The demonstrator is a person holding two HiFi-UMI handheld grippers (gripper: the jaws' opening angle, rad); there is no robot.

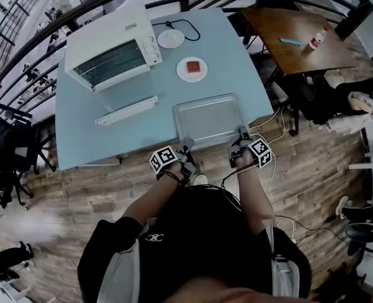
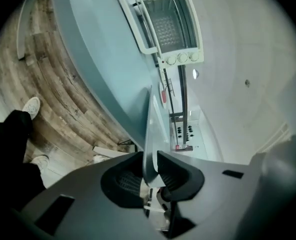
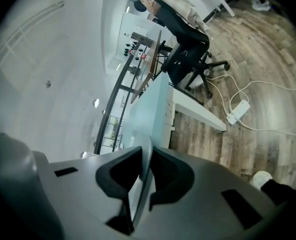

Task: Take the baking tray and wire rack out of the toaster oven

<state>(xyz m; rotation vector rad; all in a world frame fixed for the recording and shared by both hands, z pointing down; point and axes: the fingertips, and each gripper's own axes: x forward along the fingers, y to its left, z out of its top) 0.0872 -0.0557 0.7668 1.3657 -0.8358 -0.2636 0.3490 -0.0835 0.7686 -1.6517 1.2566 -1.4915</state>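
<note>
**A:** Where is the baking tray (image 1: pixel 208 120)?

**B:** It lies flat on the blue table (image 1: pixel 98 131), close to our edge and well apart from the toaster oven (image 1: pixel 110 55). Its long side runs from one hand to the other.

**A:** Do we hold it?

**B:** Our right gripper (image 3: pixel 145 164) pinches the near rim. Our left gripper (image 2: pixel 150 166) has the rim between its jaws, but they look loose.

**A:** Which hand is nearer?

**B:** Both are the same, one at each near corner. The tray sits straight ahead of the jaws.
</note>
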